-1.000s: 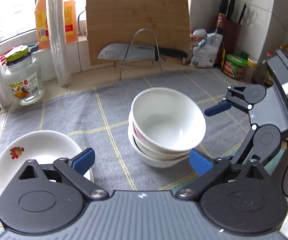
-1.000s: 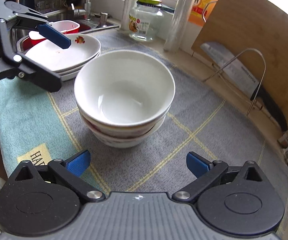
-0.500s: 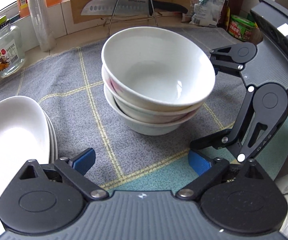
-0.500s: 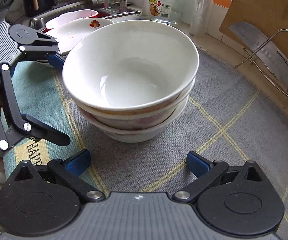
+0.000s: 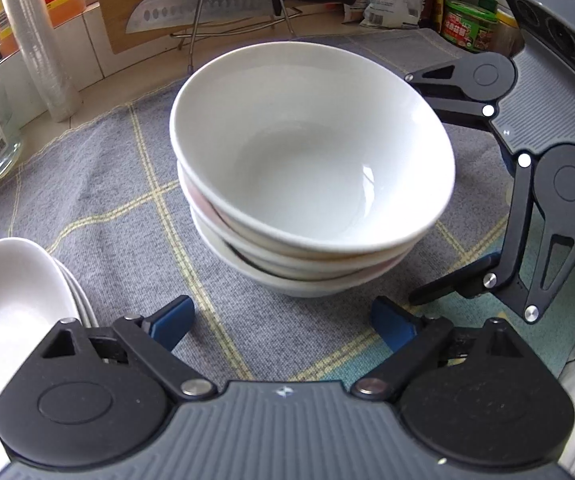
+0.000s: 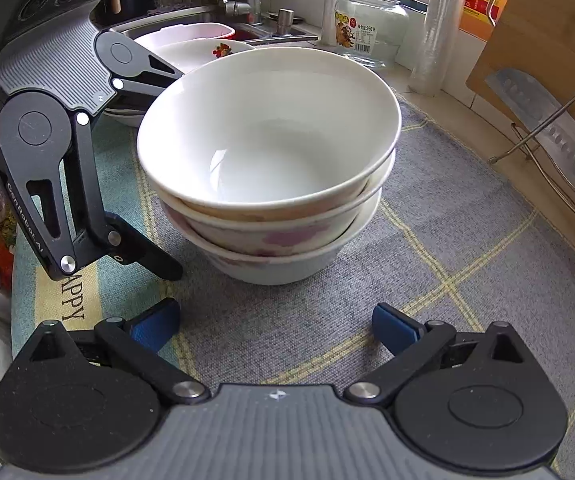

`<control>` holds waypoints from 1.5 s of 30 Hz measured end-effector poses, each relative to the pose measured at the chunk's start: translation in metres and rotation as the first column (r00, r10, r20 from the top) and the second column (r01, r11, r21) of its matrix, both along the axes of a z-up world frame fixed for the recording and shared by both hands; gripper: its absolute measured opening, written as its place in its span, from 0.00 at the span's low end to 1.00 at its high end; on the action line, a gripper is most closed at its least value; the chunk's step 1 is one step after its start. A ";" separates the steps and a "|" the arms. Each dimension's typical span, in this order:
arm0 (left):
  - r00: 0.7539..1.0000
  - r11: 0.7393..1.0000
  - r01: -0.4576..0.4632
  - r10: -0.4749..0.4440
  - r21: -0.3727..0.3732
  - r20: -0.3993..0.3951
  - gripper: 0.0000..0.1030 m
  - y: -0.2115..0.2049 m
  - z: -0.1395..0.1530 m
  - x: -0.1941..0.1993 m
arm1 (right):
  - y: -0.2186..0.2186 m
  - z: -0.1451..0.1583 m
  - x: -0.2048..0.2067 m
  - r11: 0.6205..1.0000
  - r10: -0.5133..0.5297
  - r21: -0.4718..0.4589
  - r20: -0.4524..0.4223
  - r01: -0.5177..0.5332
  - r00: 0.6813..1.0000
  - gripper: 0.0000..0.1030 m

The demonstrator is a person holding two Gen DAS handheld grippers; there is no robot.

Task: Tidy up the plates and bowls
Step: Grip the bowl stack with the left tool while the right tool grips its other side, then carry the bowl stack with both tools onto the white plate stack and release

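Both grippers are hanging unclenched and empty, the left gripper just narrowing its jaws, the right gripper spread, flanking the stacked bowls sitting mid-frame on the grey mat.

I saw three white bowls stacked, the middle one marked with pink blotches. Under them lay a grey mat crossed by pale yellow lines, teal toward its near edge. My grippers were black with blue pads. The white plates carried a red and yellow motif near the mat's left edge.
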State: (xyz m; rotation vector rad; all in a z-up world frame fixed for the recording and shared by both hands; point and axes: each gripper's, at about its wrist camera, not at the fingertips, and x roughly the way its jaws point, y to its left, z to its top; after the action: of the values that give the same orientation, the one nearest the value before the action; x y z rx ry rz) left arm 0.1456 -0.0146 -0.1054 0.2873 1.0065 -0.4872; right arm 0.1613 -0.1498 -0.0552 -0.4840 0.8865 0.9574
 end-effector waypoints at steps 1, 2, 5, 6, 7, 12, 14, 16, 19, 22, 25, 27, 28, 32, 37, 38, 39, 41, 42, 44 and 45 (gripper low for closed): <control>1.000 1.000 0.014 -0.014 0.000 0.004 0.92 0.000 0.000 0.003 | 0.001 -0.001 0.003 1.000 0.002 -0.002 -0.001 -0.002 1.000 1.00; 1.000 1.000 0.027 -0.027 -0.001 0.003 0.92 0.000 0.000 0.006 | 0.002 -0.002 0.005 1.000 -0.002 -0.008 -0.003 0.002 1.000 1.00; 0.997 0.997 0.076 -0.076 0.005 0.007 0.91 0.000 0.001 0.009 | 0.007 -0.001 0.008 1.000 -0.009 -0.027 0.001 0.009 1.000 1.00; 0.996 0.996 0.091 -0.091 0.004 0.008 0.89 -0.001 0.001 0.010 | 0.009 0.000 0.009 0.999 -0.006 -0.034 0.011 0.007 1.000 1.00; 0.994 0.994 0.106 -0.106 0.003 0.008 0.88 -0.001 0.002 0.012 | 0.010 0.001 0.010 0.999 -0.003 -0.041 0.021 0.004 1.000 1.00; 0.982 0.981 0.190 -0.191 0.031 0.017 0.85 -0.006 0.004 0.016 | 0.019 0.005 0.017 0.997 0.049 -0.066 0.063 -0.045 0.997 1.00; 0.971 0.970 0.236 -0.238 0.055 0.028 0.83 -0.008 0.006 0.015 | 0.022 0.006 0.020 0.994 0.081 -0.073 0.073 -0.076 0.994 1.00; 0.958 0.956 0.281 -0.284 0.081 0.035 0.82 -0.010 0.007 0.014 | 0.023 0.007 0.021 0.991 0.116 -0.080 0.085 -0.109 0.990 0.99; 0.940 0.936 0.335 -0.340 0.105 0.035 0.81 -0.010 0.007 0.015 | 0.028 0.008 0.026 0.982 0.177 -0.085 0.079 -0.170 0.981 0.95; 0.925 0.921 0.373 -0.379 0.113 0.031 0.80 -0.010 0.008 0.017 | 0.032 0.007 0.030 0.974 0.215 -0.091 0.074 -0.208 0.974 0.91; 0.914 0.910 0.400 -0.405 0.113 0.029 0.78 -0.009 0.008 0.018 | 0.036 0.007 0.033 0.969 0.238 -0.083 0.063 -0.232 0.969 0.87; 0.908 0.904 0.414 -0.419 0.107 0.028 0.77 -0.008 0.008 0.019 | 0.037 0.007 0.034 0.967 0.249 -0.079 0.057 -0.244 0.967 0.85; 0.905 0.901 0.420 -0.425 0.105 0.028 0.77 -0.008 0.008 0.020 | 0.038 0.007 0.034 0.966 0.252 -0.077 0.052 -0.247 0.966 0.84; 0.895 0.892 0.441 -0.445 0.096 0.026 0.75 -0.008 0.008 0.022 | 0.037 0.007 0.035 0.966 0.253 -0.063 0.031 -0.250 0.967 0.82; 0.888 0.885 0.455 -0.459 0.094 0.023 0.73 -0.007 0.008 0.023 | 0.037 0.007 0.033 0.967 0.247 -0.065 0.026 -0.245 0.969 0.82; 0.888 0.885 0.456 -0.460 0.095 0.023 0.73 -0.007 0.008 0.023 | 0.037 0.007 0.033 0.968 0.246 -0.065 0.024 -0.244 0.969 0.82; 0.888 0.885 0.456 -0.460 0.096 0.023 0.73 -0.007 0.008 0.022 | 0.038 0.007 0.033 0.967 0.246 -0.067 0.025 -0.244 0.969 0.82; 0.888 0.884 0.456 -0.460 0.099 0.023 0.73 -0.008 0.008 0.021 | 0.038 0.007 0.034 0.967 0.247 -0.073 0.024 -0.244 0.969 0.82; 0.887 0.884 0.456 -0.460 0.102 0.025 0.73 -0.008 0.009 0.020 | 0.038 0.008 0.033 0.967 0.246 -0.075 0.023 -0.244 0.969 0.82; 0.887 0.883 0.456 -0.461 0.107 0.027 0.73 -0.009 0.009 0.019 | 0.039 0.008 0.033 0.967 0.245 -0.079 0.023 -0.242 0.969 0.82; 0.886 0.883 0.457 -0.462 0.107 0.026 0.73 -0.009 0.009 0.019 | 0.039 0.008 0.032 0.967 0.244 -0.080 0.020 -0.242 0.970 0.82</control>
State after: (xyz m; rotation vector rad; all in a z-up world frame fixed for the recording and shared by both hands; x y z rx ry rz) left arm 0.1642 -0.0236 -0.0964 0.6335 0.9120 -0.8594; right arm 0.1935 -0.1108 -0.0471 -0.6835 0.8518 1.1388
